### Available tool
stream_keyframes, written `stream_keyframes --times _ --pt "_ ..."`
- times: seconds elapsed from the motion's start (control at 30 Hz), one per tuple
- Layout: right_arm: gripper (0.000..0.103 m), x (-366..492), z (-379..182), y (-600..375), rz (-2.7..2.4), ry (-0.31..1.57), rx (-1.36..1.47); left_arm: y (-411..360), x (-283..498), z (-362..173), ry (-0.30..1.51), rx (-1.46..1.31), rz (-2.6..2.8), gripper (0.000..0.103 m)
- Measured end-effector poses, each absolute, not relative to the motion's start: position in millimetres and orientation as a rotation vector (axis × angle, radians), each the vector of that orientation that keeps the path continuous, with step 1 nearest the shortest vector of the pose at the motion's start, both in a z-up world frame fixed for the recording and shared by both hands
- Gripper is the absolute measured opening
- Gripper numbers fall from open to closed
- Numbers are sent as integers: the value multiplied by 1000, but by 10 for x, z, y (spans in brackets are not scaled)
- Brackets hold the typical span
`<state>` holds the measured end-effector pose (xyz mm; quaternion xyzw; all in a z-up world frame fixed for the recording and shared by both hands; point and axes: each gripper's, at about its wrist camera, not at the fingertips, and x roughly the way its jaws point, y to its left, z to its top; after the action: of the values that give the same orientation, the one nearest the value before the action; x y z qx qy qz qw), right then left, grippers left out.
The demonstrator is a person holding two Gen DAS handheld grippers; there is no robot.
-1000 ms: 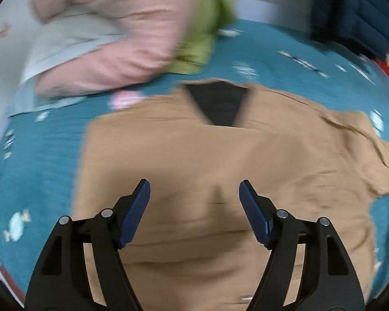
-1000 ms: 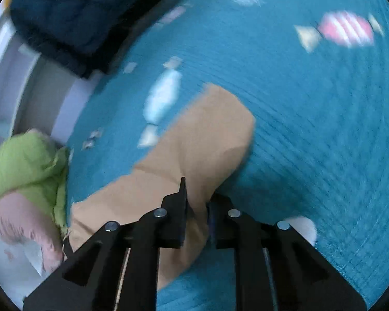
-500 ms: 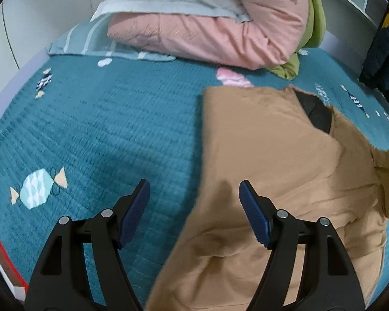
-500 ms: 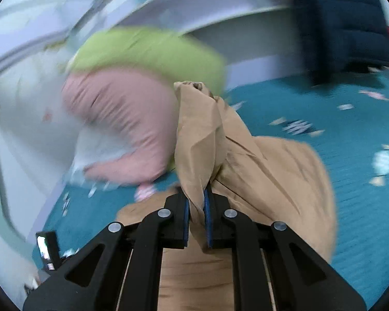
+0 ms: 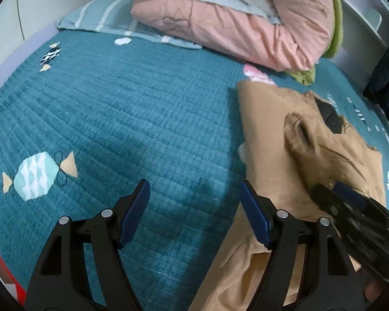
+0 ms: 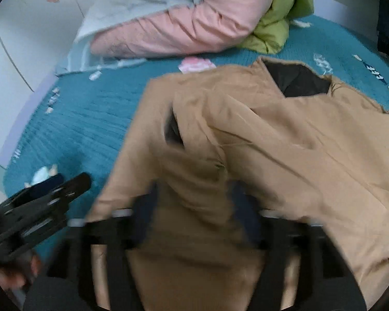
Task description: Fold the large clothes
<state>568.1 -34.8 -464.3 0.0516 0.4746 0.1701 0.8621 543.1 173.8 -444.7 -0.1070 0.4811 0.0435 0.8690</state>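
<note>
Tan coat [image 6: 272, 134] on bed [image 5: 116, 108], under released right claw [image 6: 194, 223], right of released left claw [image 5: 194, 207]

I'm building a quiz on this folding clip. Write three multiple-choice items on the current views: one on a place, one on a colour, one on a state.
1. Where does the sleeve cuff of the tan coat lie?
A. on the coat's own body
B. hanging off the bed edge
C. under the pink quilt

2. What colour is the bedspread?
A. grey
B. teal
C. red

3. How do the fingers of the left gripper stand?
A. shut on the coat
B. shut on the bedspread
C. spread apart, holding nothing

Answers:
1. A: the right wrist view shows the sleeve folded across the coat's front, its dark cuff opening on tan cloth.
2. B: the quilted cover is teal, with candy shapes on it.
3. C: in the left wrist view bare bedspread shows between the two blue pads.
</note>
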Motion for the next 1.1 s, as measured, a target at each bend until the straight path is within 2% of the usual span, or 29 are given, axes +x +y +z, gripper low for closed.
stream_keyframes --times 0.17,0.3,0.37,0.4,0.43,0.47,0.7,0.77,0.93,1.1 --pt "73 5343 -4154 -616 387 846 92 1645 5421 -4237 953 -251 60 73" --pt "72 5351 -4064 -1281 299 840 186 1224 5484 -4122 956 -223 -41 73" --pt "48 5380 -4189 -1698 236 890 267 1011 5526 -4116 972 -197 -89 73" --pt "44 5403 -4271 -1938 212 928 337 850 5573 -4120 987 -179 -125 73" --pt "32 5397 -4356 -2162 185 955 401 737 5612 -4137 1005 -170 -144 73" --pt "26 5397 -4416 -2294 164 967 439 643 5653 -4156 1022 -164 -152 73" --pt "24 5356 -5074 -2914 65 1129 659 96 6005 -4568 1205 -52 -152 73" --pt "19 5377 -5207 -2943 68 1141 695 88 6051 -4674 1240 -39 -131 73" --pt "19 5435 -5208 -2914 59 1179 698 71 6093 -4735 1260 -14 -121 74" --pt "26 5453 -4962 -2902 96 1147 664 159 6079 -4492 1228 -95 -169 74"
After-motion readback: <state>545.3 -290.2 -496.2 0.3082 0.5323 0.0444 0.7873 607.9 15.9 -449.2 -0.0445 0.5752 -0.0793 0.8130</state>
